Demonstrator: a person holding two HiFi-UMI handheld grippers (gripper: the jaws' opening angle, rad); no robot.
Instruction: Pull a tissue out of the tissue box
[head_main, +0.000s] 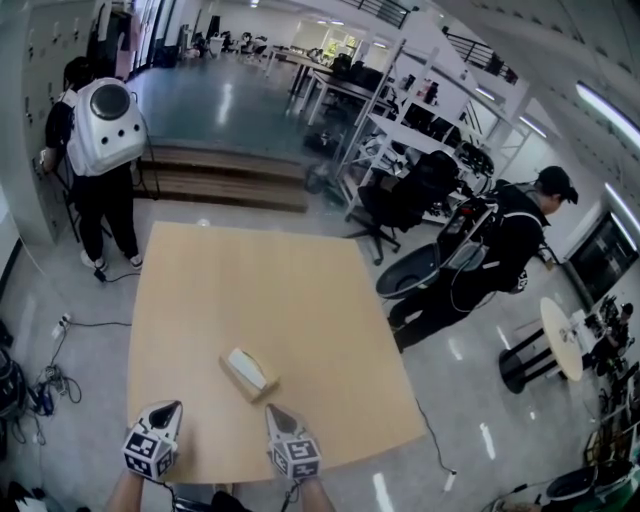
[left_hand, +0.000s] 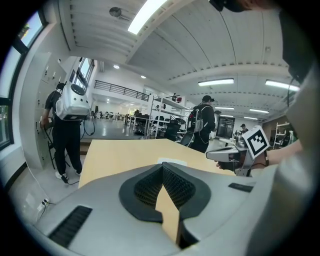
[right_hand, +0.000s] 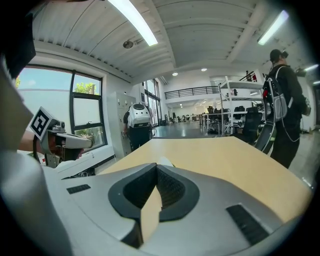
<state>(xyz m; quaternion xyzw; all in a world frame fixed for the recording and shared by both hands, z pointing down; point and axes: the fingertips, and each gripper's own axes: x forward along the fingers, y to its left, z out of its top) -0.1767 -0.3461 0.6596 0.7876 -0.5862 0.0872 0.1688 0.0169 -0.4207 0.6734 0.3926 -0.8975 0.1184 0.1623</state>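
Both pairs of jaws are pressed together, tip to tip, with nothing between them. Your left gripper (head_main: 170, 408) and your right gripper (head_main: 273, 411) hang empty over the near edge of the wooden table (head_main: 300, 270). And there's the tissue box (head_main: 248, 371), lying on the table just ahead, between the two grippers and a little nearer the right one, set at a slant to the table edge. Neither gripper touches it. From each gripper view you catch only a pale sliver of it over the closed tips.

So by my reading nothing of the task is done yet: no tissue is out and none is held. Whether a sheet stands up from the slot is too small to tell from overhead. Everything is left for you: open one pair of jaws, reach the top of the box, pinch the tissue and draw it clear, perhaps steadying the box with the other gripper.
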